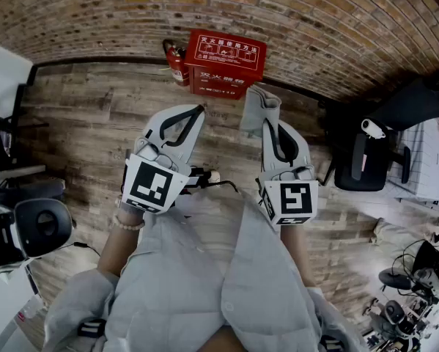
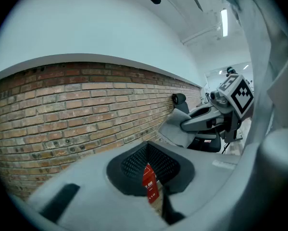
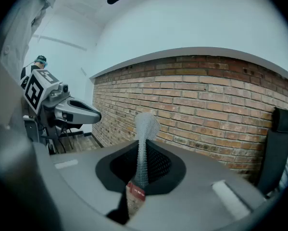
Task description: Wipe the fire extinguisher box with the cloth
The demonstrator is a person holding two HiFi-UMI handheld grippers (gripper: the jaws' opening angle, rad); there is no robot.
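Note:
The red fire extinguisher box (image 1: 226, 63) stands on the wooden floor against the brick wall, and a red extinguisher (image 1: 177, 62) leans at its left side. My right gripper (image 1: 267, 126) is shut on a grey cloth (image 1: 259, 108), whose free end sticks out toward the box, a short way short of it. In the right gripper view the cloth (image 3: 144, 138) rises from between the jaws of my right gripper (image 3: 141, 174), with the box (image 3: 135, 191) glimpsed behind. My left gripper (image 1: 196, 111) is shut with nothing in it. The left gripper view shows the box (image 2: 150, 184) through the slit of my left gripper (image 2: 152, 179).
A black office chair (image 1: 371, 156) stands to the right, close to the right arm. Another chair and equipment (image 1: 28, 229) sit at the left. The brick wall (image 1: 314, 20) runs behind the box. Cables and desk gear (image 1: 417, 284) lie at lower right.

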